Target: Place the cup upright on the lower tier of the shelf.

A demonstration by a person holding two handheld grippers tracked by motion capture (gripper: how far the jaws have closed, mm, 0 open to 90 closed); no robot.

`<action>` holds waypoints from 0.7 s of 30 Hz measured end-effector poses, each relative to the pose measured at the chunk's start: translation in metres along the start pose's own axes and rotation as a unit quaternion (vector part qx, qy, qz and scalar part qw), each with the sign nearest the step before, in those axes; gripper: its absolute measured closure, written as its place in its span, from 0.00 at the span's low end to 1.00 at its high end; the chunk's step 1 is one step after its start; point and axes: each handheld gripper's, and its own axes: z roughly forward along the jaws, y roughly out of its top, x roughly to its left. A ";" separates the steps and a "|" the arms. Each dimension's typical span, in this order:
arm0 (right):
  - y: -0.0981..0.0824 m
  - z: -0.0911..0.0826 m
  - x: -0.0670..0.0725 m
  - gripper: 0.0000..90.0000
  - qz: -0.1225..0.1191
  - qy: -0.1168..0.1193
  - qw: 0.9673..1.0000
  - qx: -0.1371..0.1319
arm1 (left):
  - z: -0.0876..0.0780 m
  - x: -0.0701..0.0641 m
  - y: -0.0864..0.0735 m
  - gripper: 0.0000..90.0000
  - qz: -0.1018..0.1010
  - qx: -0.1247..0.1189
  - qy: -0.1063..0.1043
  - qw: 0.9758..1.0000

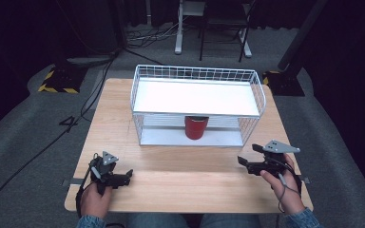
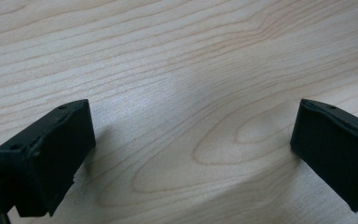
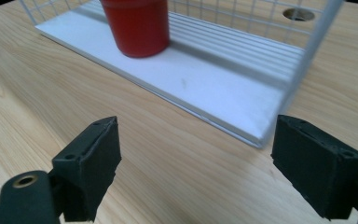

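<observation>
At the left of the high view, the person's left hand holds the left gripper low over the near left part of the wooden table. Its own view looks down on bare wood grain, with the two black jaws spread wide apart and nothing between them.

In the middle, toward the far side of the table, stands a white wire rack with a flat white top shelf and a white bottom shelf. A red cup sits upright on the bottom shelf, near its front edge and about midway along it.

At the right, the right hand holds the right gripper near the table's right edge, pointing inward toward the rack. In its own view the jaws stand wide apart with nothing held, the rack's bottom shelf lies just beyond them, and the red cup stands farther back on that shelf.
</observation>
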 end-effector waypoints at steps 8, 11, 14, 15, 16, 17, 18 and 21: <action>-0.021 -0.013 -0.020 0.18 0.022 -0.026 0.999 0.026 | 0.000 0.000 0.000 0.00 0.001 0.000 0.001 1.000; -0.031 -0.014 -0.028 0.18 0.034 -0.032 0.998 0.036 | 0.000 0.000 0.000 0.00 0.001 0.000 0.001 1.000; -0.038 -0.015 -0.035 0.18 0.039 -0.039 0.997 0.044 | 0.000 0.000 0.000 0.00 0.001 0.000 0.001 1.000; -0.041 -0.014 -0.037 0.18 0.043 -0.043 0.997 0.048 | 0.000 0.000 0.000 0.00 0.001 0.000 0.001 1.000; -0.044 -0.014 -0.039 0.18 0.045 -0.043 0.997 0.053 | 0.000 0.000 0.000 0.00 0.001 0.000 0.001 1.000; -0.045 -0.014 -0.040 0.18 0.046 -0.044 0.996 0.055 | 0.000 0.000 0.000 0.00 0.001 0.000 0.001 1.000; -0.047 -0.014 -0.041 0.18 0.049 -0.045 0.996 0.058 | 0.000 0.000 0.000 0.00 0.001 0.000 0.001 1.000; -0.053 -0.013 -0.044 0.18 0.047 -0.051 0.995 0.069 | 0.000 0.000 0.000 0.00 0.001 0.000 0.001 1.000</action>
